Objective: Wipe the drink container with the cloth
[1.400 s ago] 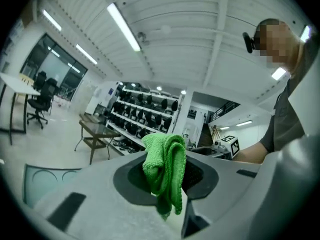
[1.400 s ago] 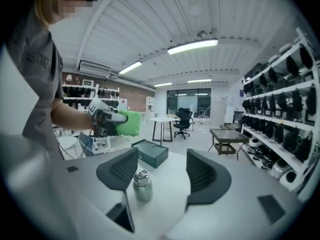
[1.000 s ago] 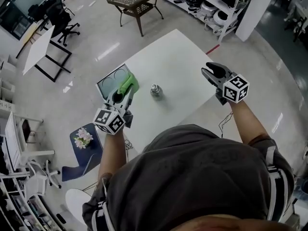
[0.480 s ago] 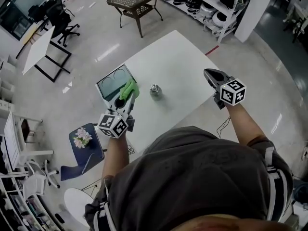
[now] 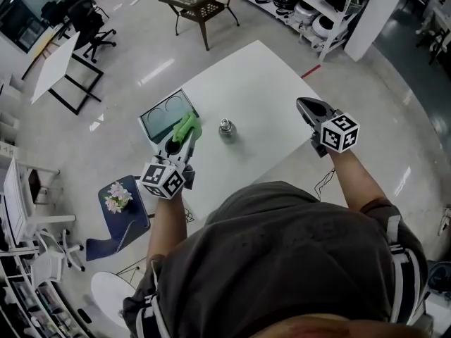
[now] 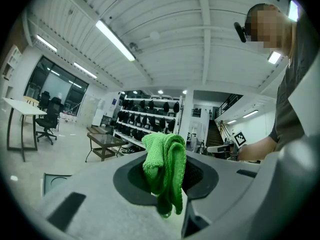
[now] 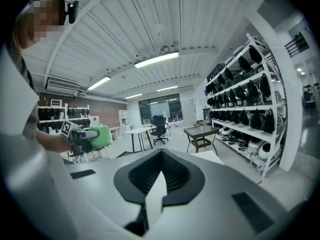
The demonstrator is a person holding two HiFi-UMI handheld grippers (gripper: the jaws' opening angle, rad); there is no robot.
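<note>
Progress: wiping not begun, judged | surface (image 5: 261, 76): nothing in the way | teal tray (image 5: 151, 118): just left of left fingers (image 6: 90, 199) | left gripper (image 5: 180, 139): clamped on green cloth (image 5: 187, 125) | right gripper (image 5: 303, 105): fingers (image 7: 225, 194) closed, empty | drink container (image 5: 226, 128): upright, just right of cloth-holding fingers, untouched, well left of right fingers.

No writing, label or number is legible anywhere.

In the head view the drink container (image 5: 226, 127) is too small to tell its shape or lid. The person's shoulders (image 5: 296, 245) hide the near edge of the surface (image 5: 261, 83). The left gripper (image 5: 179, 138) buries the pinched end of the cloth (image 5: 187, 124).
</note>
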